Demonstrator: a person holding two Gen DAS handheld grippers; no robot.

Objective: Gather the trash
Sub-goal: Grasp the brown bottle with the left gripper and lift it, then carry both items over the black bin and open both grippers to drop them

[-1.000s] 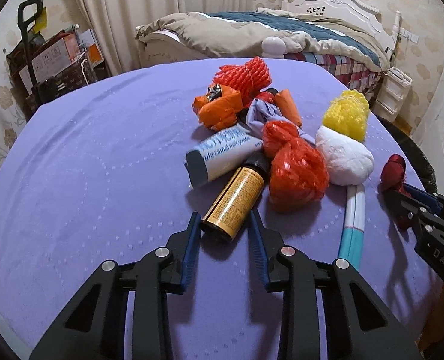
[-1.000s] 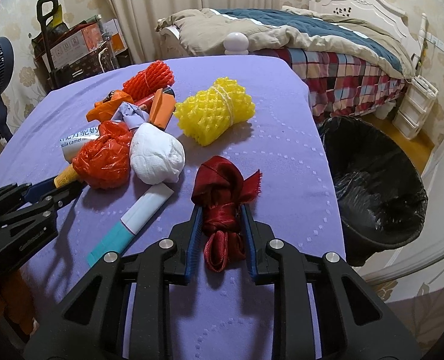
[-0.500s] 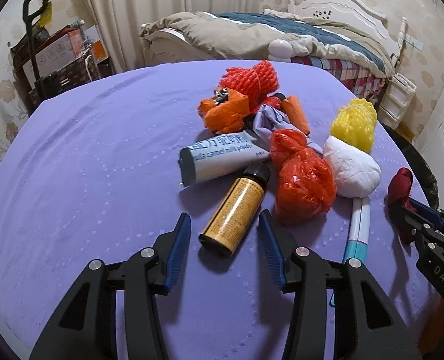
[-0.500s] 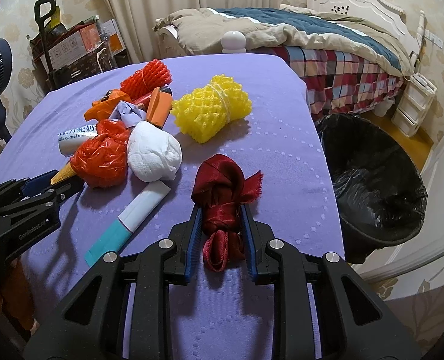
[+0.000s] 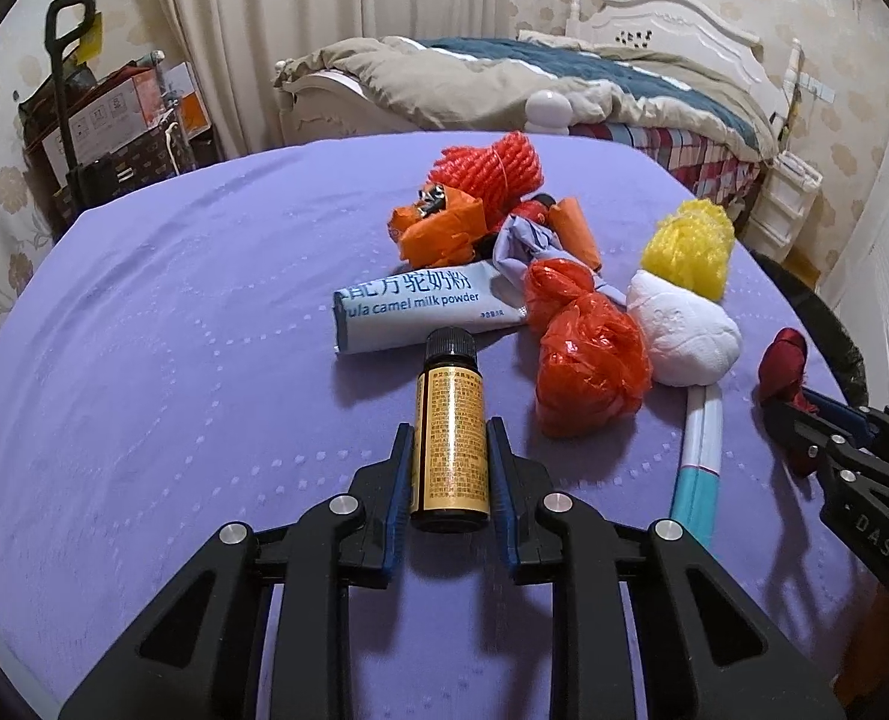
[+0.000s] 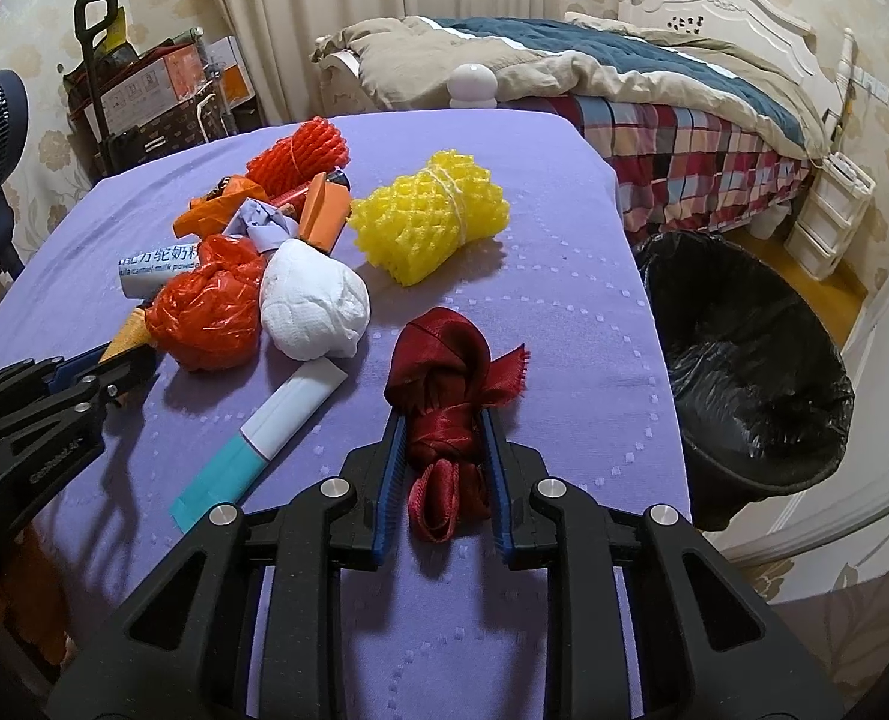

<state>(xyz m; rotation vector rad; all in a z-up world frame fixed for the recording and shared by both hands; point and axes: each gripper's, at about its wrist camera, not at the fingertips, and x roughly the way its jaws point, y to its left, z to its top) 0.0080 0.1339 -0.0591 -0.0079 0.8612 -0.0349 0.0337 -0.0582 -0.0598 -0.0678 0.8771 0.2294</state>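
**Both grippers clamped on trash at the near edge of the purple table**

The left gripper (image 5: pixel 449 468) is clenched on a small brown glass bottle with a gold label and black cap (image 5: pixel 449 438). The bottle lies along the fingers, cap pointing away, its base between the blue pads, which press both its sides. It lies over the purple tablecloth (image 5: pixel 162 360); whether it rests on the cloth or is raised cannot be told.

The right gripper (image 6: pixel 443 450) grasps a knotted dark red satin ribbon bundle (image 6: pixel 444 390). The knot bulges beyond the fingertips and a loop hangs back between the fingers.

The remaining trash lies in a heap farther off. Just beyond the bottle's cap is a rolled pale blue camel milk powder sachet (image 5: pixel 414 312). To its right sit a crumpled red plastic bag (image 5: pixel 588 366) and, touching it, a white wad of tissue (image 5: pixel 684 330). A yellow foam fruit net (image 6: pixel 429 222) lies beyond the wad, a red foam net (image 5: pixel 498 171) at the far end, with orange wrappers (image 5: pixel 438 228) and a lilac paper scrap (image 5: pixel 522 243) between. A flat white and teal tube (image 6: pixel 264 432) lies on the cloth between the two grippers.

A bin lined with a black bag (image 6: pixel 750 360) stands on the floor right of the table. A bed (image 6: pixel 624 78) fills the far background.
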